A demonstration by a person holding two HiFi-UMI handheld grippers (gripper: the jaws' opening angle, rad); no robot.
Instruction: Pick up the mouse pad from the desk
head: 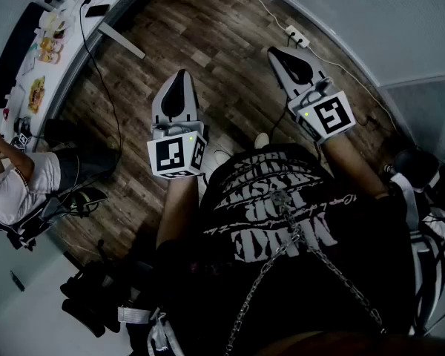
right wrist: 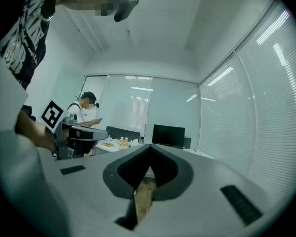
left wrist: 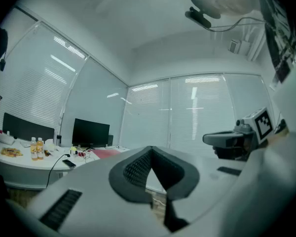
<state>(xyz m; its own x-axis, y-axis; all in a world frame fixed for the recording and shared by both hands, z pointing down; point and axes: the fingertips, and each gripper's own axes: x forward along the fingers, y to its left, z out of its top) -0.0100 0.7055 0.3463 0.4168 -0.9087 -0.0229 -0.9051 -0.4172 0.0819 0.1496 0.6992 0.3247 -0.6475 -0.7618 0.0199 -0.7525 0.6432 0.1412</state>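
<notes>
Left gripper [head: 182,76] and right gripper [head: 277,54] are both closed and empty, well apart from the desk [left wrist: 24,164] where a flat reddish mouse pad [left wrist: 106,153] lies; reaching it unopened could only shove it.

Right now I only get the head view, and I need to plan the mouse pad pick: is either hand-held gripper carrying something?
Observer: No. The left gripper view shows the left hand-held gripper with jaws together, nothing between them.
Operator: And the other one?
Observer: The right hand-held gripper is the same in its own view: shut and empty.
Operator: Can you see the pad?
Observer: Possibly. A flat reddish pad lies on the desk, right of the dark monitor. I can't confirm it's the mouse pad.
</notes>
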